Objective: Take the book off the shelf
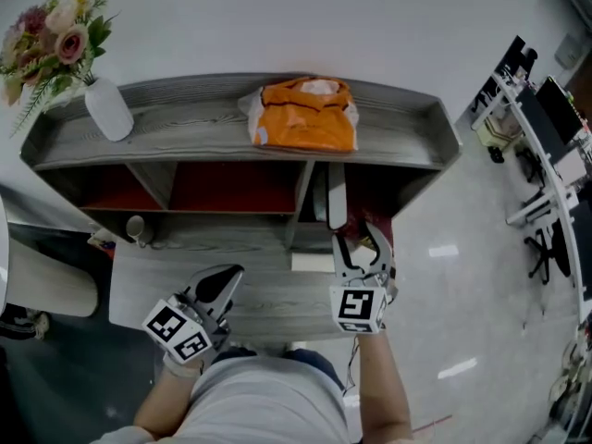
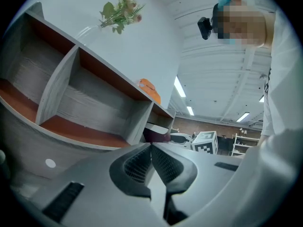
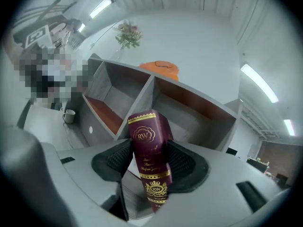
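**Grey shelf (image 1: 185, 139), book (image 3: 147, 145) clamped**

Against the white wall, in front of the shelf's right-hand compartment, my right gripper (image 1: 363, 262) grips the tilted maroon book. My left gripper (image 2: 151, 148) is clenched shut on nothing.

Open middle bay (image 1: 236, 188) beside upright divider (image 1: 301, 197); orange bag (image 1: 305, 114) and vase (image 1: 109, 109) atop shelf (image 1: 185, 137).

Bright, even light from ceiling tubes (image 3: 258, 82); the shelf (image 1: 185, 129) compartments lie in soft shadow, and the floor (image 1: 442, 251) carries small glare patches. Both gripper views bend strongly and darken at their round edges.
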